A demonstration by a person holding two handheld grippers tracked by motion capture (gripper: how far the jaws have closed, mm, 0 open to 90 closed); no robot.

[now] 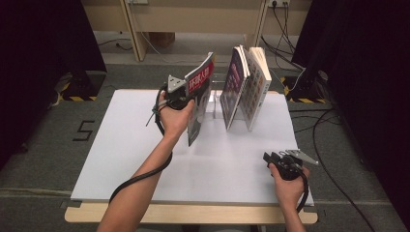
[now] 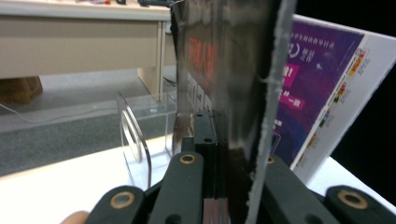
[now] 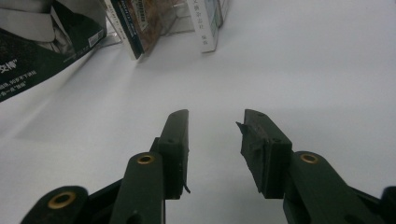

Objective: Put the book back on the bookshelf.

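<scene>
Gripping magazine (upright), left hand-held gripper.

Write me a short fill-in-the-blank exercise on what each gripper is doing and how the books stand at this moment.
1. The left gripper is shut on the edge of a ____ with a red-titled cover.
2. The right gripper rests near the table's front right corner with its jaws ____ and nothing between them.
3. The two books behind the magazine lean against a clear ____ stand.

Missing words: magazine; open; acrylic
</scene>
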